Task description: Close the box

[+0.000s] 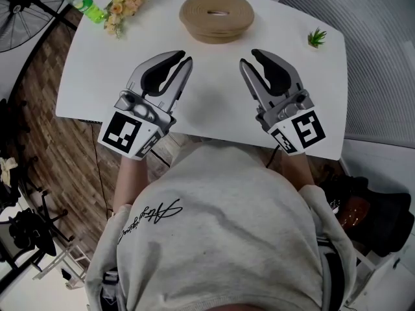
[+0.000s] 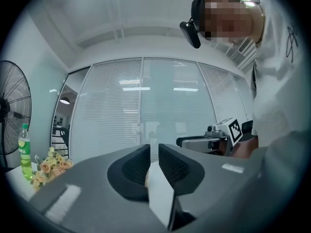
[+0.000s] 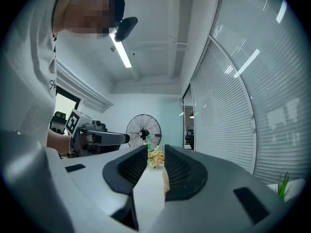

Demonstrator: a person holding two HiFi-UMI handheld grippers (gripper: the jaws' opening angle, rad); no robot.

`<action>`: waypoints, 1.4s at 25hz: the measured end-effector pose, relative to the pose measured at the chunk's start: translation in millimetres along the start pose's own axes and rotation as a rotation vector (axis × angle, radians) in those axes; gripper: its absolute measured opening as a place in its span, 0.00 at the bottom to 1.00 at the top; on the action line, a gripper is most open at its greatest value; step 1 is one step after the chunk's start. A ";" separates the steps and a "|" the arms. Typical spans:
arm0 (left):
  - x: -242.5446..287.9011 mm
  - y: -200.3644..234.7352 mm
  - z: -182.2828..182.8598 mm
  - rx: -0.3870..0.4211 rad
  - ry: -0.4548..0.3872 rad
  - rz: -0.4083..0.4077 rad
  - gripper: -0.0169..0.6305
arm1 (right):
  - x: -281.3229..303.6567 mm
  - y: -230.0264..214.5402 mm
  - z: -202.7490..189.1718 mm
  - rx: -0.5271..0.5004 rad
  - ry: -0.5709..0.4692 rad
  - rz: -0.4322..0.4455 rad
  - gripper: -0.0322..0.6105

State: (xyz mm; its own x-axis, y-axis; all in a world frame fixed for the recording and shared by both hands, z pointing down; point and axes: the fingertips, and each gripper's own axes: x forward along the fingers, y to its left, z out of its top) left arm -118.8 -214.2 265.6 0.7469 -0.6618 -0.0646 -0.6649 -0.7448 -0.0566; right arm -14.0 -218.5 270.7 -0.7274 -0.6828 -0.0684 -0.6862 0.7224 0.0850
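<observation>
- A round tan box [image 1: 216,16] is seen at the far middle of the white table [image 1: 214,105], flat on the top, with a slot-shaped mark in the middle of its upper face.
- Whether the lid is fully seated cannot be told from the head view.
- The box is flanked by flowers [image 1: 126,2] to the far left and a small green plant [image 1: 316,37] to the right; none of them is touched by it.
- A green bottle [image 1: 87,6] is noted just beside the flowers, at the table's far left corner.
- A standing fan [image 1: 26,8] is seen on the wood floor beyond that corner.
- The left gripper [image 1: 186,57] is held over the near left part of the table, tips pointed toward the box and well apart from it.
- Its jaws are drawn almost together, with only a thin slit left between the pads; nothing is held between them.
- The right gripper [image 1: 249,57] is held over the near right part of the table, likewise aimed at the box and well short of it.
- Its jaws are set slightly apart, a little wider than the left pair; nothing is gripped, and only table and flowers are seen through the gap.
- The two grippers are kept apart from each other, with bare table between them.
- The person's grey-clad shoulders are seen at the table's near edge.
</observation>
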 end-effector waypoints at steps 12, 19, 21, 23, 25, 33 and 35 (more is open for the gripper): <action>-0.9 3.9 2.1 -0.007 -0.004 0.000 0.08 | 2.9 -4.0 4.4 0.000 -0.016 -0.006 0.16; 0.5 5.5 3.4 0.001 0.000 -0.002 0.07 | 6.5 -2.9 5.9 -0.006 -0.019 0.002 0.14; 0.0 5.5 4.2 0.003 0.000 -0.002 0.07 | 7.2 -2.9 8.0 -0.014 -0.023 0.000 0.11; 0.0 6.2 4.4 0.003 0.000 -0.001 0.07 | 7.4 -4.7 9.1 -0.021 -0.026 -0.009 0.08; 0.6 7.4 3.3 0.003 0.001 0.001 0.07 | 6.6 -7.8 8.9 -0.019 -0.027 -0.018 0.08; 2.6 8.3 2.8 0.009 0.002 -0.002 0.06 | 5.5 -12.0 8.8 -0.015 -0.034 -0.031 0.05; 3.4 8.3 2.3 0.009 0.002 -0.003 0.06 | 5.5 -12.5 8.7 -0.014 -0.035 -0.034 0.05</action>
State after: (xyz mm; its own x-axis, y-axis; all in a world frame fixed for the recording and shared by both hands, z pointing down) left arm -121.8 -222.4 262.7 0.7488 -0.6598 -0.0629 -0.6627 -0.7460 -0.0653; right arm -9.5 -230.3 260.6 -0.7036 -0.7026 -0.1057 -0.7105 0.6972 0.0956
